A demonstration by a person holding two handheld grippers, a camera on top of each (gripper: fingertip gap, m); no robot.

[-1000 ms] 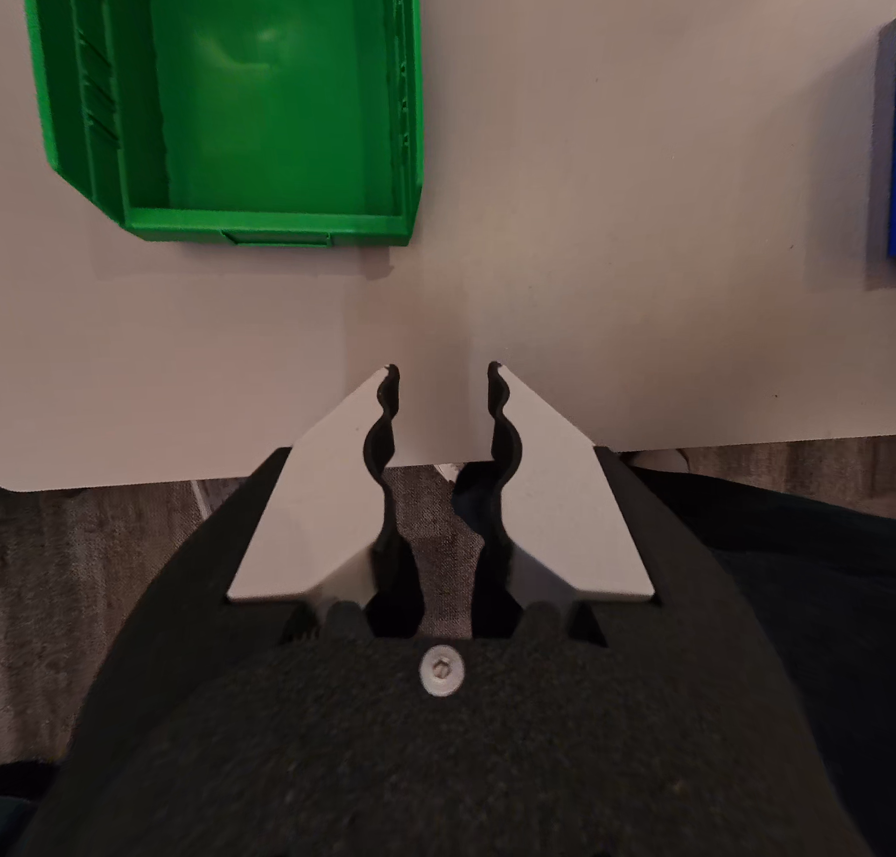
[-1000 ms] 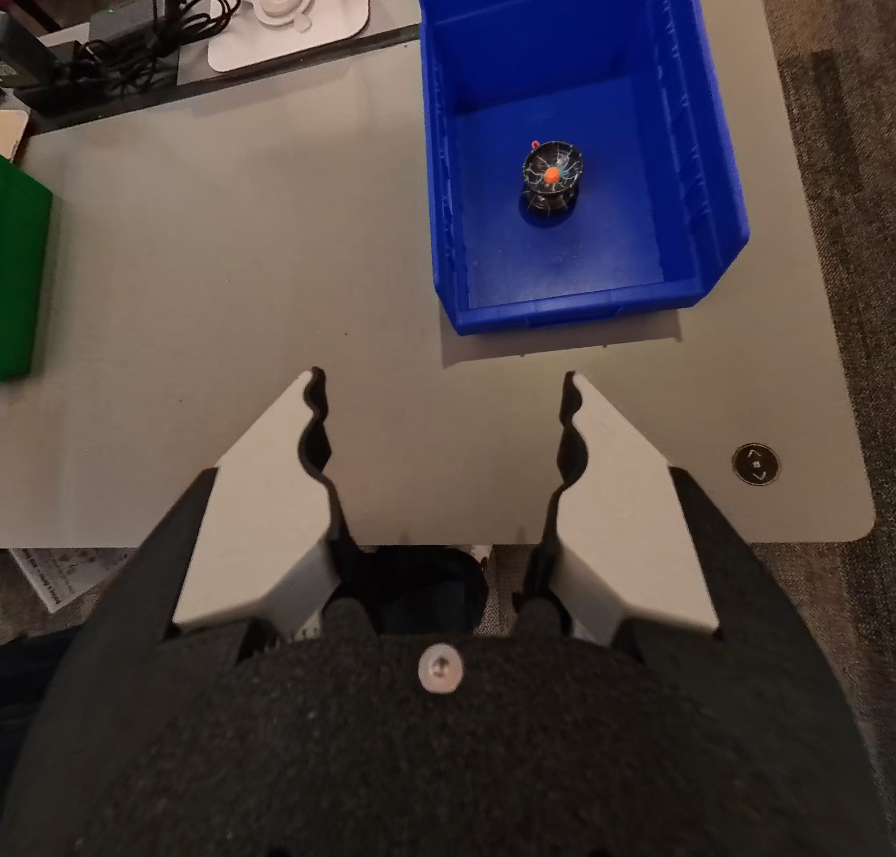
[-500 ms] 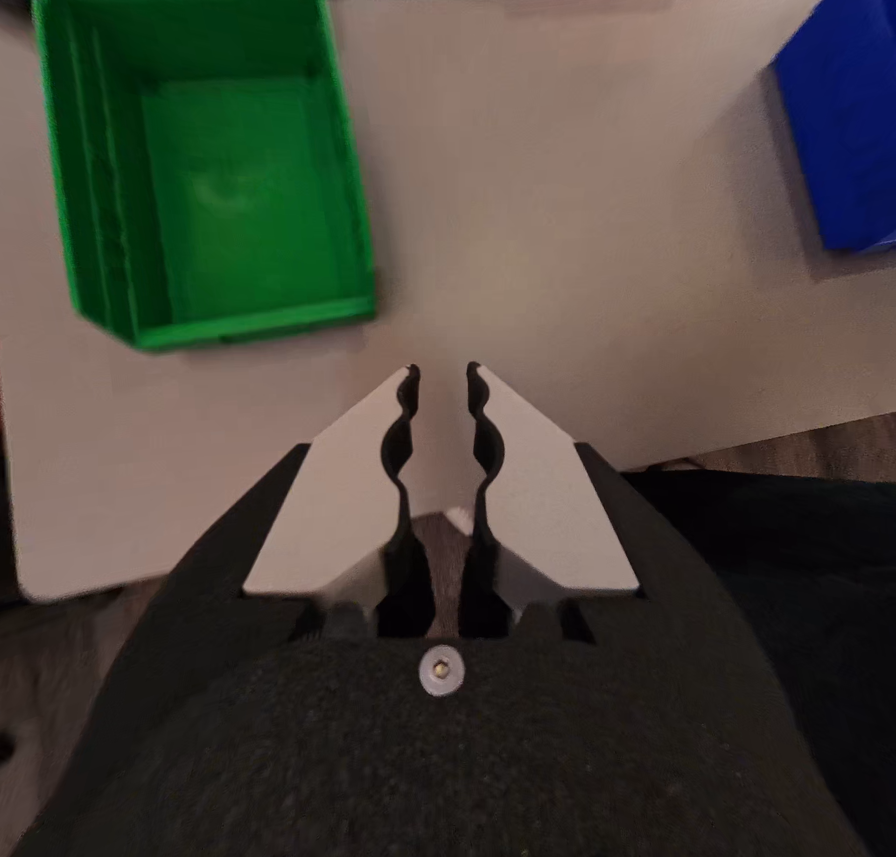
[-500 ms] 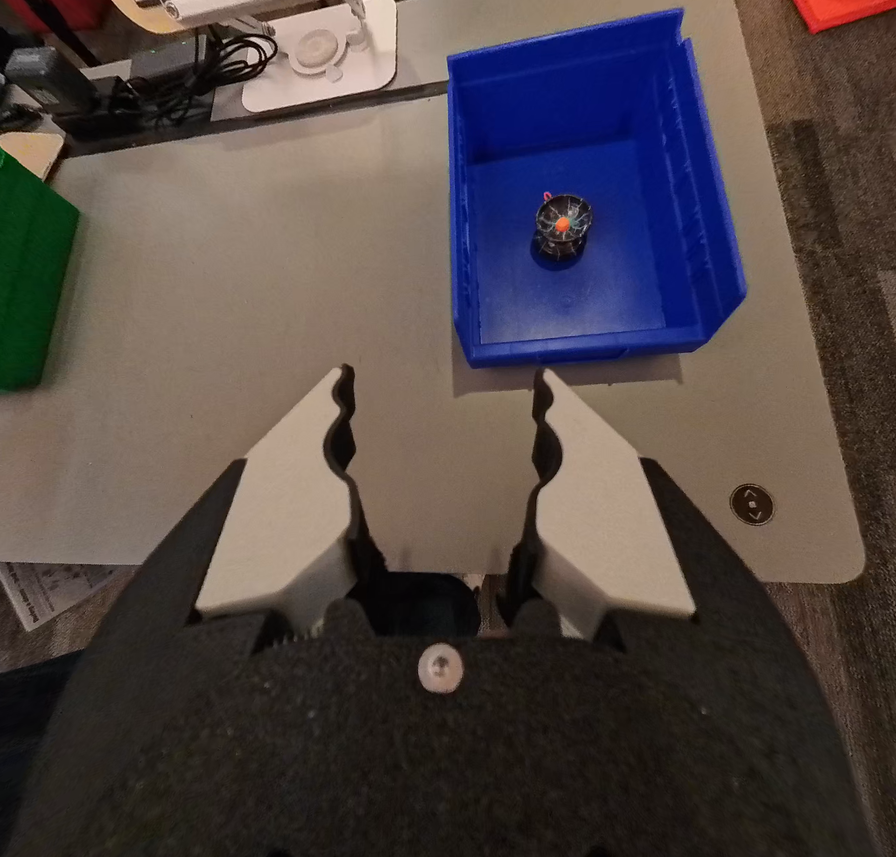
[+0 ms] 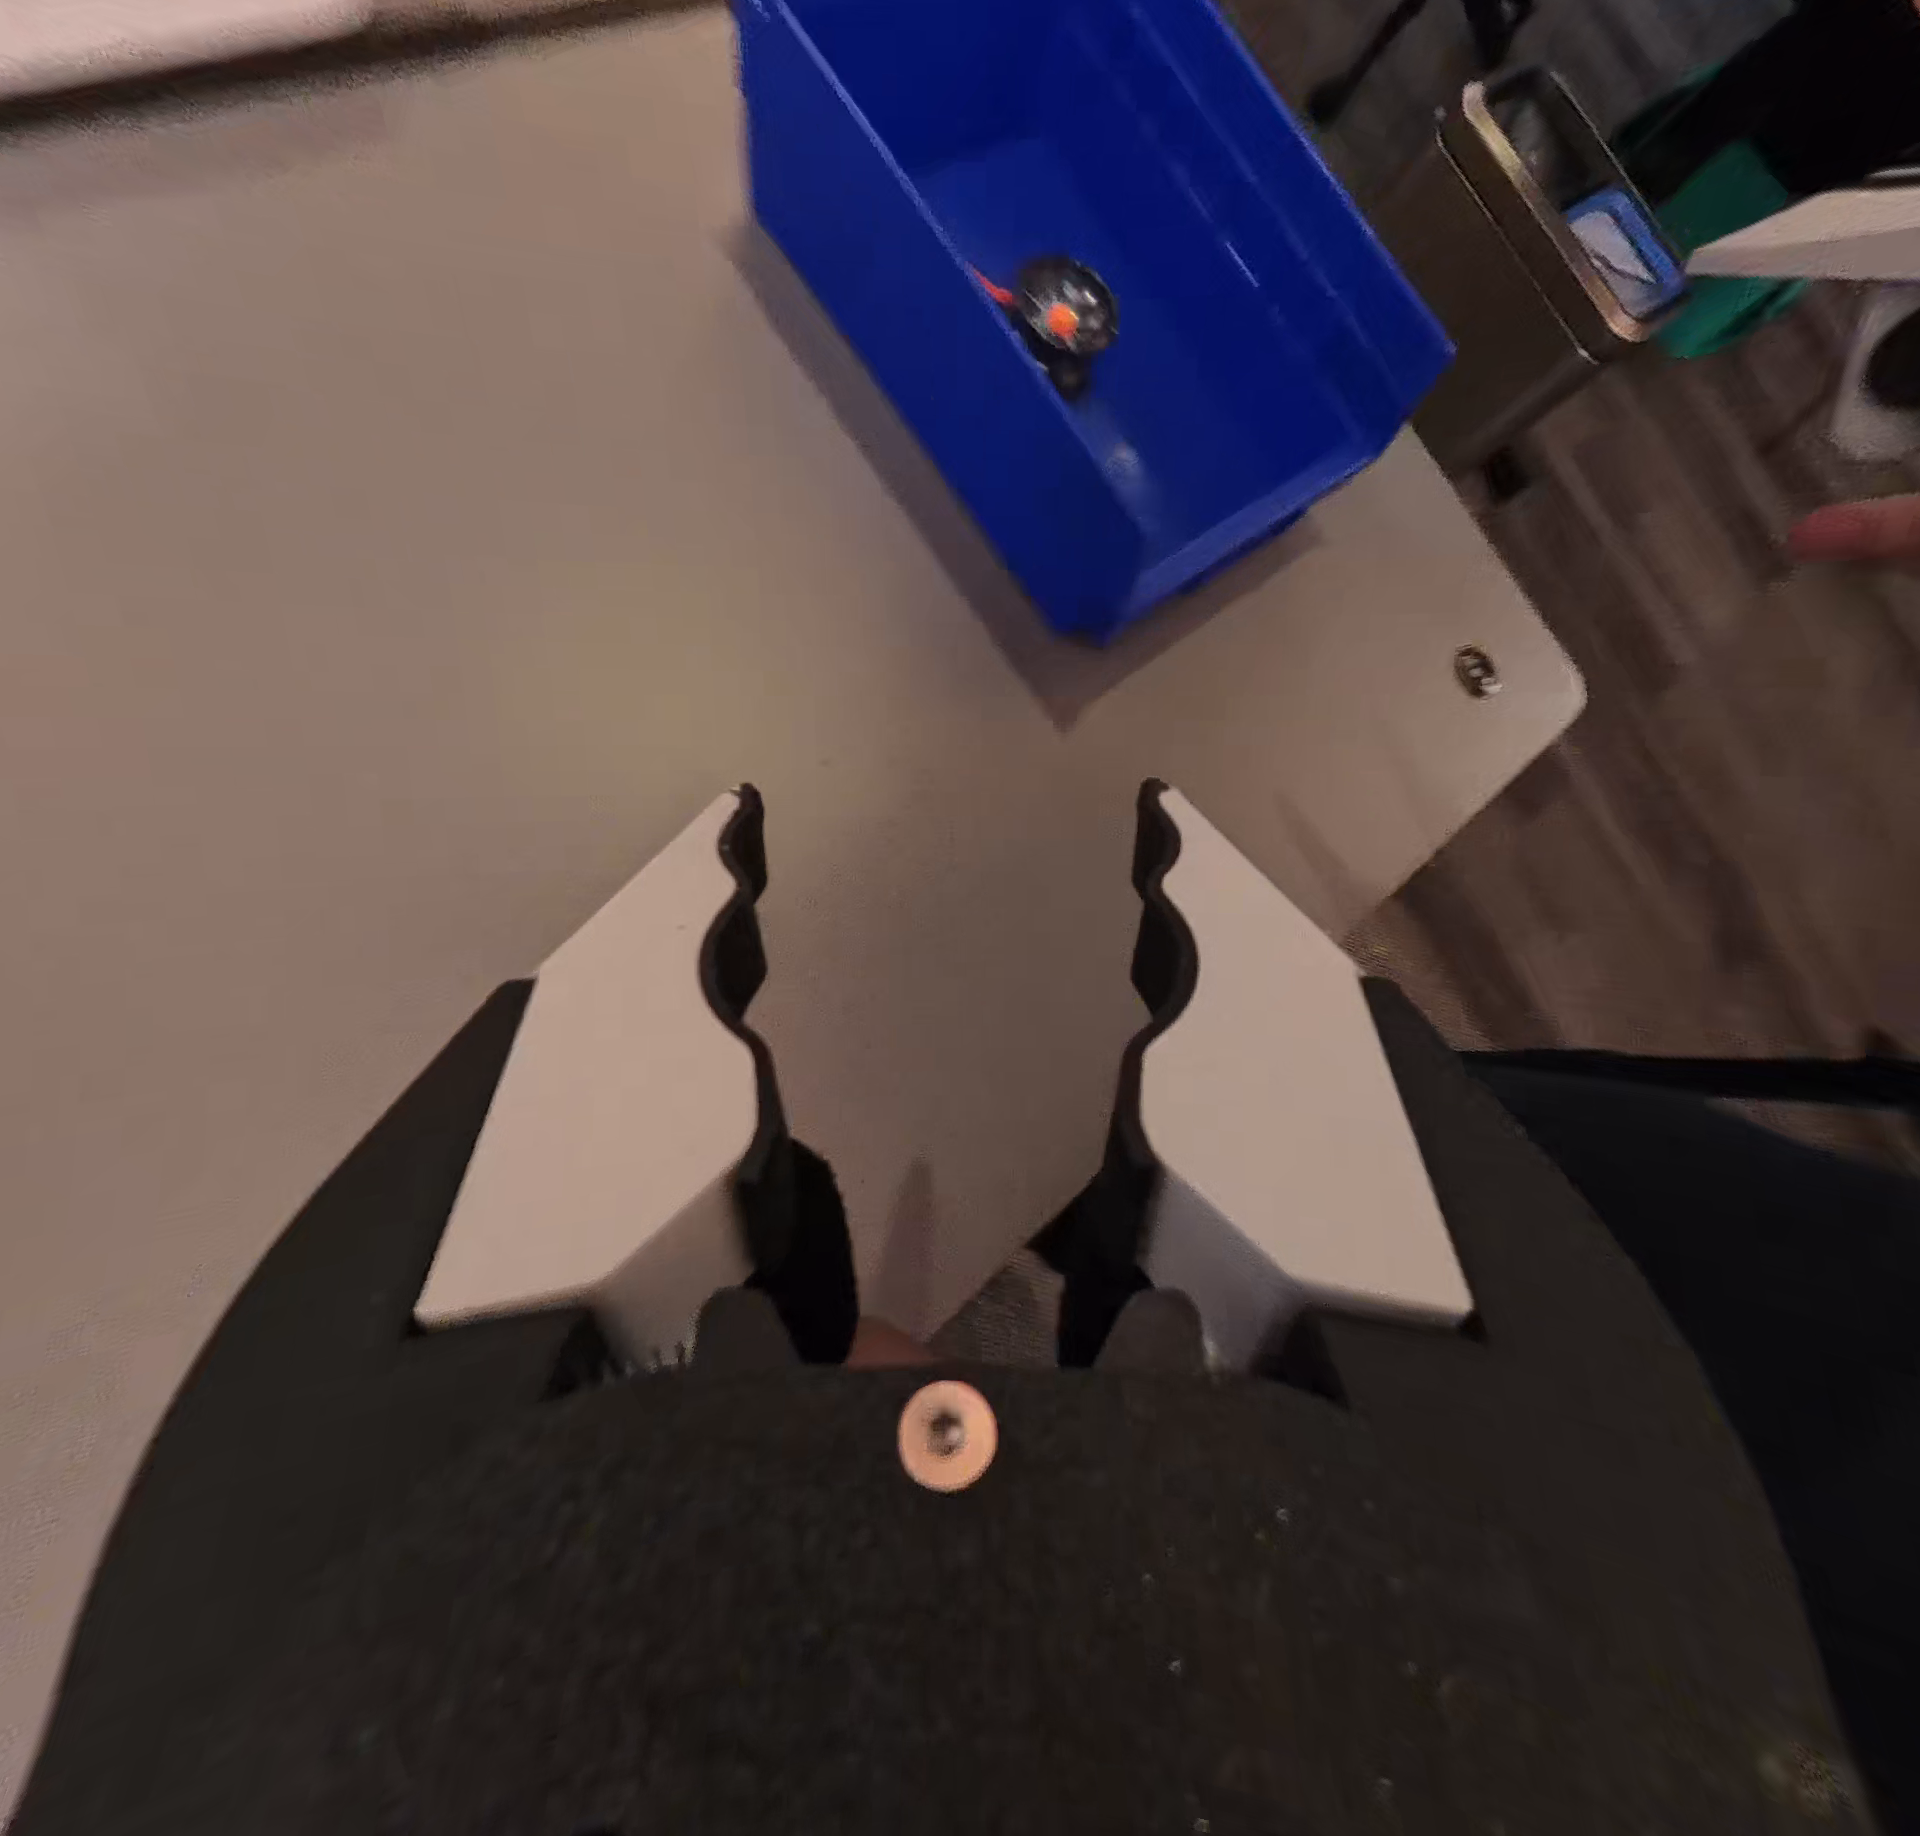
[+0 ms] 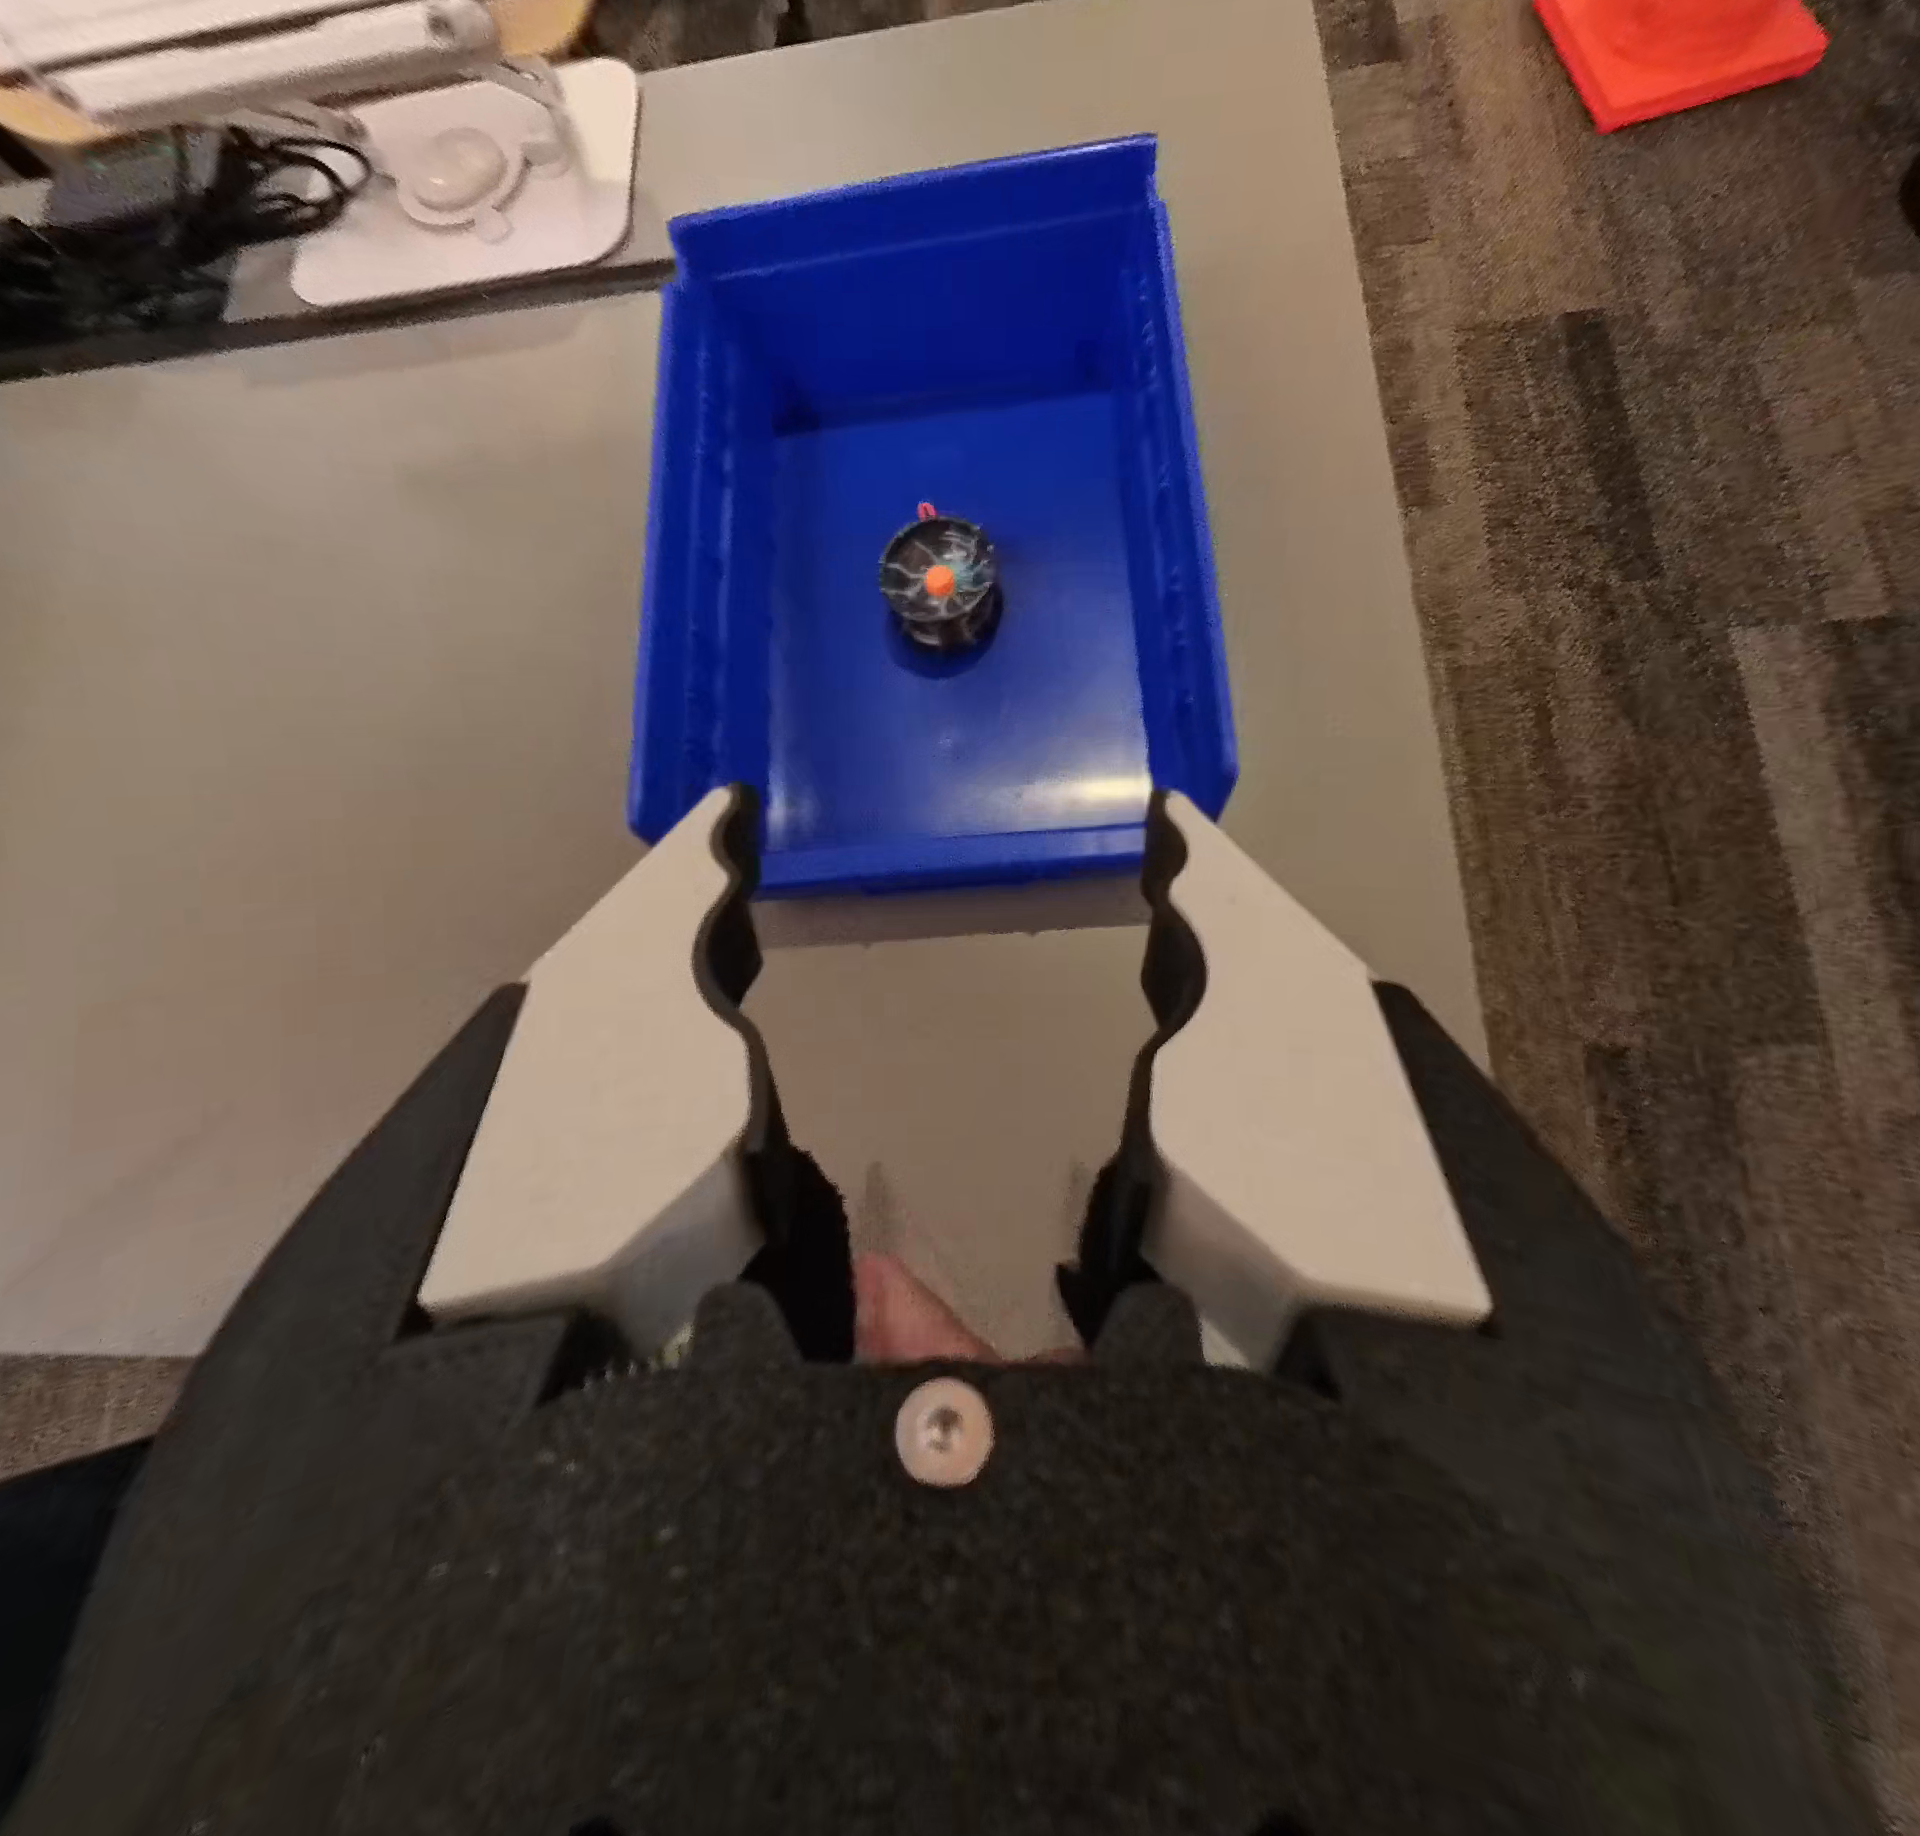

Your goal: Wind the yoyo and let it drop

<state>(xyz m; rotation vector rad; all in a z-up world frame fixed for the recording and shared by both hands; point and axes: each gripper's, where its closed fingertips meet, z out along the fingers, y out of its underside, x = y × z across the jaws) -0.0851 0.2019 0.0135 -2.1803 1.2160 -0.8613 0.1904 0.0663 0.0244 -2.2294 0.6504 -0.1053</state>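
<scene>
The yoyo (image 6: 940, 581) sits on the floor of a blue bin (image 6: 696, 581), roughly in the middle of it, resting on one flat side so that its dark, patterned face with an orange centre looks upward. A short bit of red string shows at its far edge. The bin stands on a grey table (image 6: 312, 643), toward the table's right side.

The right tongs (image 6: 948, 799) are spread wide and grip nothing. They hang above the table just short of the bin, and their two tips line up with the bin's near wall, one near each corner. The yoyo lies farther on, between the lines of the two fingers, well apart from them.

The left tongs (image 5: 943, 794) are spread too, and empty. They hover over bare table (image 5: 312, 539), with the blue bin (image 5: 1340, 228) farther off and up to the right; the yoyo (image 5: 1065, 300) shows inside it, blurred, with its orange spot and red string.

Beyond the table's far edge lie a white pad (image 6: 468, 197) and a tangle of black cables (image 6: 156, 228). An orange cone (image 6: 1673, 10) stands on the carpet (image 6: 1662, 643) to the right of the table. A metal waste bin (image 5: 1527, 228) stands on the floor past the table's right side.
</scene>
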